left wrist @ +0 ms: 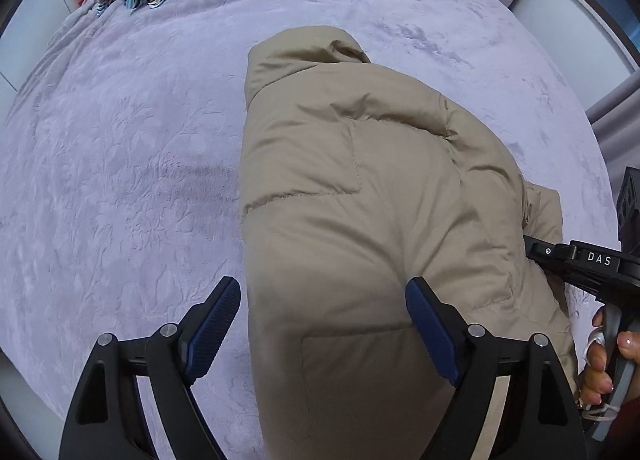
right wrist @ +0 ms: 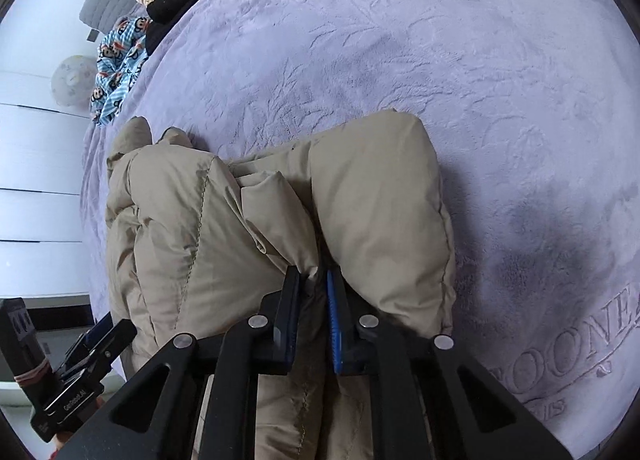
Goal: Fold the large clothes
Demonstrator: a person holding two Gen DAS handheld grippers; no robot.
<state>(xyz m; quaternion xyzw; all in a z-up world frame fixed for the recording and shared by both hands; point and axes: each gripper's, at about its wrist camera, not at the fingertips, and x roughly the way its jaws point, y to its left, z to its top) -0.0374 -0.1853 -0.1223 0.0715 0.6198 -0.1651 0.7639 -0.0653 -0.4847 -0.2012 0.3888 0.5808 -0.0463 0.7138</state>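
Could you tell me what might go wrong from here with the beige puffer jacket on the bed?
1. The right tool pinches only a thin fold of the puffer jacket; the slick fabric might slip out when pulled.
2. The left tool is open, straddling the jacket's edge without gripping, so the puffy, folded bulk may spring back open.

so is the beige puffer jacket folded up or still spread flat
Partly folded. The beige puffer jacket lies as a narrow bundle on the lilac blanket, one side doubled over, and the right gripper pinches a fold.
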